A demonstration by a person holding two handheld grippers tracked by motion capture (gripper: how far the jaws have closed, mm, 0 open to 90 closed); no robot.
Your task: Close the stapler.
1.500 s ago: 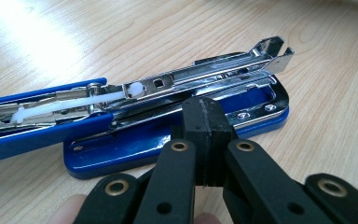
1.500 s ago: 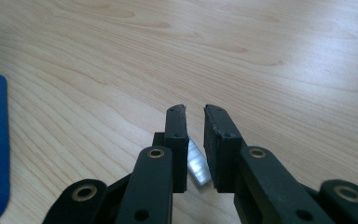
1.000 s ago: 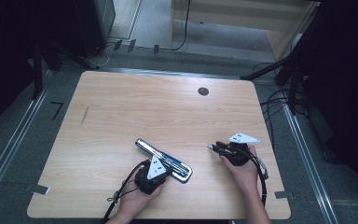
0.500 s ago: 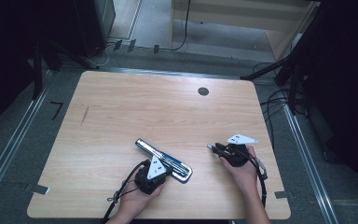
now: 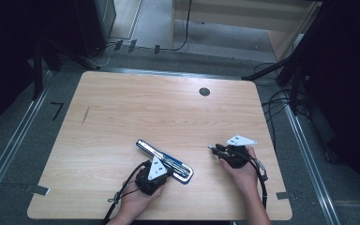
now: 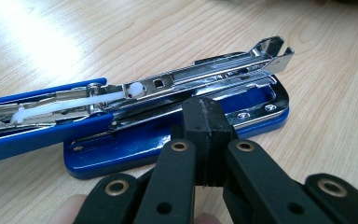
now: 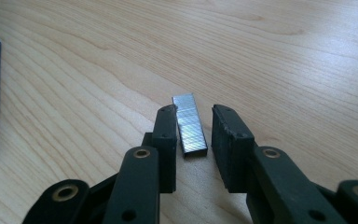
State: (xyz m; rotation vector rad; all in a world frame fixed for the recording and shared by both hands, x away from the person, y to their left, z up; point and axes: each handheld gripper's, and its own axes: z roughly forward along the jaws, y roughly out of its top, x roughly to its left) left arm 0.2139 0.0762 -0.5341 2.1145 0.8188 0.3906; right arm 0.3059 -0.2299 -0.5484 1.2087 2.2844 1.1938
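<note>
Two grippers sit low in the high view, and almost nothing differs from the frame a second ago: both hands keep their places on the wooden table (image 5: 122, 112). The left gripper (image 6: 204, 140) stays clenched, its black jaws pressed together with nothing between them, tips just at the near edge of the blue stapler (image 6: 135, 116). That stapler lies swung open in the lower middle of the high view, its chrome magazine (image 6: 223, 70) exposed. The right gripper (image 7: 193, 135), at the lower right, stands partly open around a strip of staples (image 7: 190, 123) lying flat on the wood; the strip lies against the left jaw, with a visible gap to the right one, ungrasped.
</note>
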